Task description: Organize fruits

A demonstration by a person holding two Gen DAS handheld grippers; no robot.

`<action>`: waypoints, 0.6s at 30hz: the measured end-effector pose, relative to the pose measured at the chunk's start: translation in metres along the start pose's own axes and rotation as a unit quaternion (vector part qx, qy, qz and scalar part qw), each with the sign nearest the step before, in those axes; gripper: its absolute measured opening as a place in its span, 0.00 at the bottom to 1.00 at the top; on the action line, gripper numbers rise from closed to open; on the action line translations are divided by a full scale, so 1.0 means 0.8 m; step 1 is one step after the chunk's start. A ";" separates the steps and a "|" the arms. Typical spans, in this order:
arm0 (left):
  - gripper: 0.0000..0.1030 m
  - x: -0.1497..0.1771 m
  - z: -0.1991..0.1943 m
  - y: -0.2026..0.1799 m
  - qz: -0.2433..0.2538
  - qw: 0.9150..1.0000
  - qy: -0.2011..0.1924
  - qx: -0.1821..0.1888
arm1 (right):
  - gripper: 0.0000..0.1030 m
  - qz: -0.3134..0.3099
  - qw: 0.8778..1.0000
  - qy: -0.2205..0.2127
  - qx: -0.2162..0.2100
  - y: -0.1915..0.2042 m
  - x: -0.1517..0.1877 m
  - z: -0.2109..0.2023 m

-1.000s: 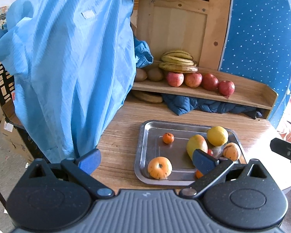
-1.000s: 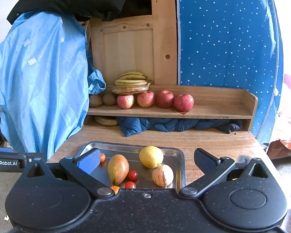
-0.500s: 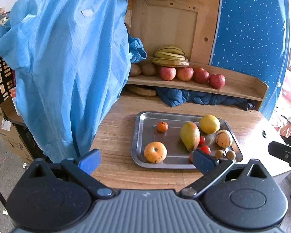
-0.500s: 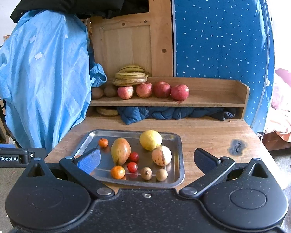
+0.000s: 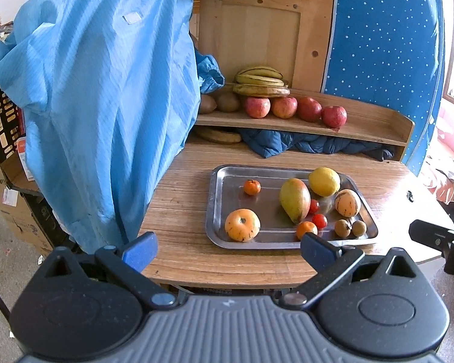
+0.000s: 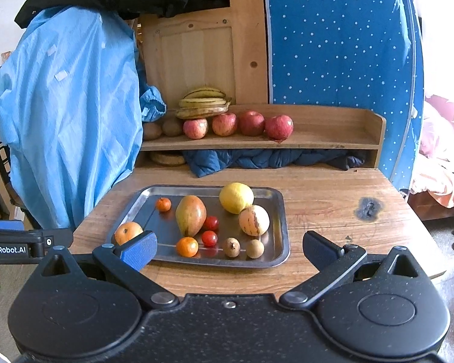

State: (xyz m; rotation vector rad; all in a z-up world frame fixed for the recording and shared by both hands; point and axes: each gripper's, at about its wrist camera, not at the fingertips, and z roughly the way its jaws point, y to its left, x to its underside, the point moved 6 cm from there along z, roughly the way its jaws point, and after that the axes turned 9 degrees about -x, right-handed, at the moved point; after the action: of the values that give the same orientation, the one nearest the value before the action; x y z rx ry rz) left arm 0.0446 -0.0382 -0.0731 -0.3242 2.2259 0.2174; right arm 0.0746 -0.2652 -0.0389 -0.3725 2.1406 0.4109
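Fruit lies on a metal tray (image 6: 283, 211) on the wooden table (image 6: 333, 199): a mango (image 6: 190, 214), a lemon (image 6: 236, 197), a pale striped melon (image 6: 254, 220), 2 small oranges (image 6: 187, 246), a larger orange fruit (image 6: 128, 231) at the near left corner, 2 cherry tomatoes (image 6: 209, 238) and 2 small brown round fruits (image 6: 254, 248) by the near rim. The mango touches 1 tomato; the lemon sits at the far rim beside the melon.

My left claw (image 5: 227, 246) hangs in front of the table's near edge, jaws spread wide, nothing between them. My right claw (image 6: 230, 246) hovers over the near edge just short of the tray, also spread and empty.

Behind, a wooden shelf (image 6: 333, 142) carries 4 red apples (image 6: 278, 126) in a row, bananas (image 6: 204, 103) behind them and 2 brown fruits to their left. A blue coat (image 5: 90, 90) hangs at the left.
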 end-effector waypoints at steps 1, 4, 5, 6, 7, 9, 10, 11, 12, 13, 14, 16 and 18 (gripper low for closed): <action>0.99 0.000 0.000 0.000 -0.001 1.000 0.000 -0.001 | 0.99 0.000 1.000 0.002 0.000 0.000 0.000 0.001; 0.99 -0.001 0.002 0.003 -0.003 1.000 0.002 -0.003 | 0.99 -0.001 1.000 0.011 0.000 0.000 0.002 0.006; 0.99 -0.001 0.003 0.003 -0.004 1.000 0.003 -0.004 | 0.99 -0.001 1.000 0.013 0.000 0.000 0.002 0.007; 0.99 -0.001 0.004 0.004 -0.005 1.000 0.003 -0.004 | 0.99 -0.002 1.000 0.016 0.000 0.000 0.003 0.009; 0.99 -0.001 0.005 0.004 -0.006 1.000 0.004 -0.004 | 0.99 -0.002 1.000 0.019 0.000 0.000 0.003 0.011; 0.99 -0.001 0.006 0.005 -0.008 1.000 0.006 -0.005 | 0.99 -0.004 1.000 0.024 -0.002 0.001 0.004 0.014; 0.99 -0.001 0.007 0.006 -0.008 1.000 0.007 -0.005 | 0.99 -0.004 1.000 0.026 -0.002 0.001 0.004 0.015; 0.99 -0.002 0.008 0.006 -0.008 1.000 0.008 -0.005 | 0.99 -0.005 1.000 0.028 -0.002 0.001 0.004 0.017; 0.99 -0.002 0.009 0.006 -0.009 1.000 0.008 -0.005 | 0.99 -0.006 1.000 0.030 -0.001 0.001 0.004 0.018; 0.99 -0.002 0.010 0.007 -0.009 1.000 0.009 -0.005 | 0.99 -0.006 0.999 0.031 -0.001 0.000 0.004 0.019; 0.99 -0.002 0.011 0.007 -0.010 1.000 0.010 -0.005 | 0.99 -0.006 0.999 0.033 0.000 0.000 0.004 0.021; 0.99 -0.002 0.013 0.008 -0.011 1.000 0.011 -0.006 | 0.99 -0.005 0.999 0.037 0.000 -0.001 0.004 0.023; 0.99 -0.001 0.013 0.007 -0.011 1.000 0.012 -0.006 | 0.99 -0.004 0.999 0.040 0.000 -0.002 0.004 0.026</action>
State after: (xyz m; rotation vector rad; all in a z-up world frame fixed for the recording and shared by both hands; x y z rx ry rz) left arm 0.0514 -0.0294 -0.0786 -0.3604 2.2443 0.2161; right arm 0.0884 -0.2584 -0.0530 -0.4043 2.2160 0.3962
